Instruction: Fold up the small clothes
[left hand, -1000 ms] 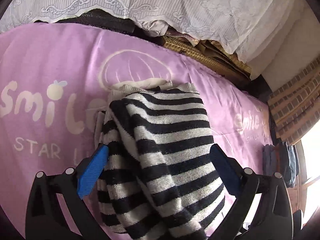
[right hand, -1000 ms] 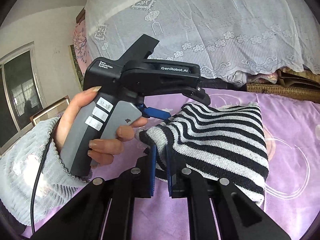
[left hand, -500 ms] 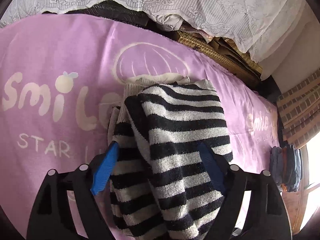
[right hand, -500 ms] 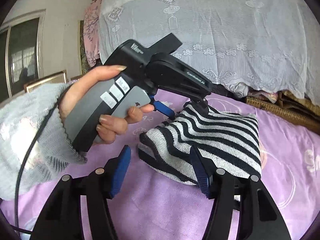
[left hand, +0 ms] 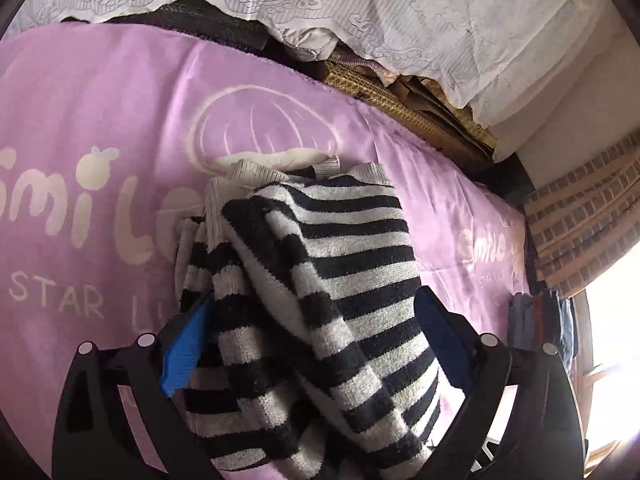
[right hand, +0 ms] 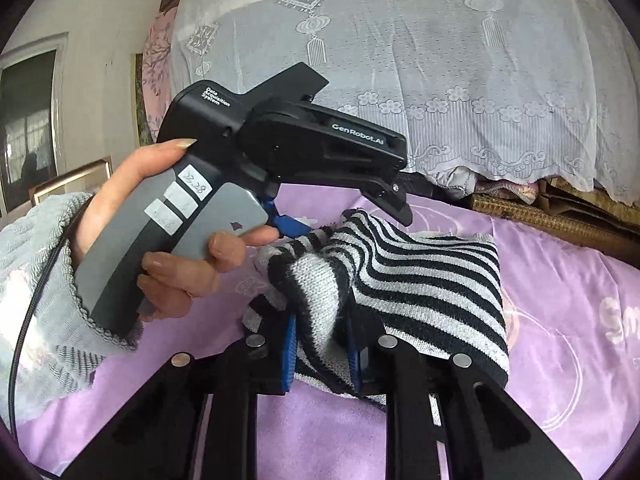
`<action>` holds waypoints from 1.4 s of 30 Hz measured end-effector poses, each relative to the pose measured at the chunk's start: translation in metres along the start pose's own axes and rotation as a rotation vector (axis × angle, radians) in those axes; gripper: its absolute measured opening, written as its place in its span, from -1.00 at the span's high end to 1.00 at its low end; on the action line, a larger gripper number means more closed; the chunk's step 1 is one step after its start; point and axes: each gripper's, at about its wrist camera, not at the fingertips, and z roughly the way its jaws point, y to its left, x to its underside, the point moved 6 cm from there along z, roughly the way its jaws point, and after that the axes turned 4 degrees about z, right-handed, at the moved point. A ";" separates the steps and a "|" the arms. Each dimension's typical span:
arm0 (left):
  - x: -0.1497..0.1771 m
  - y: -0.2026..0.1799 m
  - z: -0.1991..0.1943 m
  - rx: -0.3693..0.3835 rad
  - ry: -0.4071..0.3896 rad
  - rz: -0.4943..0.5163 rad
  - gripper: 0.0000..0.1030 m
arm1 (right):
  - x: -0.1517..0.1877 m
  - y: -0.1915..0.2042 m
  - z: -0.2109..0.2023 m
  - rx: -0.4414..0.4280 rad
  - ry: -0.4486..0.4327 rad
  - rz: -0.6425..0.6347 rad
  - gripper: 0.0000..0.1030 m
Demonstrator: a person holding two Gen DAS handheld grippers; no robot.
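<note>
A small black-and-white striped sweater (left hand: 320, 304) lies folded in a bundle on the purple blanket (left hand: 100, 120). My left gripper (left hand: 316, 340) is open, its blue pads on either side of the near end of the bundle. In the right wrist view my right gripper (right hand: 322, 344) is shut on a raised corner fold of the sweater (right hand: 420, 280). The left gripper's black body (right hand: 304, 148), held by a hand, hovers just above and left of the sweater.
A white lace cover (right hand: 440, 60) hangs over furniture behind the blanket. Woven mats (left hand: 400, 100) lie under its edge. A folded pile of blue clothes (left hand: 540, 328) sits at the blanket's far right end. A brick-patterned wall (left hand: 580, 208) is beyond.
My right gripper opened half a second ago and has now shut again on the sweater's corner fold. My left gripper stayed open over the bundle and shifted slightly.
</note>
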 end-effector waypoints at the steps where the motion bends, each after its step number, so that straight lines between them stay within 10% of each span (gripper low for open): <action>1: -0.002 -0.005 0.002 -0.009 -0.002 0.017 -0.79 | -0.002 0.001 -0.002 0.010 -0.012 -0.006 0.59; 4: -0.009 -0.012 0.003 -0.008 -0.019 0.039 0.23 | -0.010 -0.003 -0.005 0.015 -0.040 0.009 0.60; 8: -0.020 -0.014 -0.016 -0.044 -0.112 0.082 0.39 | -0.031 0.001 0.001 0.004 -0.057 0.000 0.60; 16: -0.040 0.021 -0.062 -0.200 -0.243 0.097 0.41 | -0.062 0.044 0.037 -0.015 -0.062 -0.074 0.60; 25: 0.005 0.126 0.005 -0.218 -0.124 -0.045 0.25 | 0.007 0.060 0.118 -0.062 0.261 -0.075 0.59; 32: 0.010 0.122 0.001 -0.251 -0.147 -0.019 0.13 | 0.010 0.057 0.114 -0.075 0.269 -0.063 0.55; 42: 0.021 0.105 -0.087 -0.098 -0.343 -0.111 0.11 | -0.036 0.006 0.036 -0.104 0.127 0.018 0.46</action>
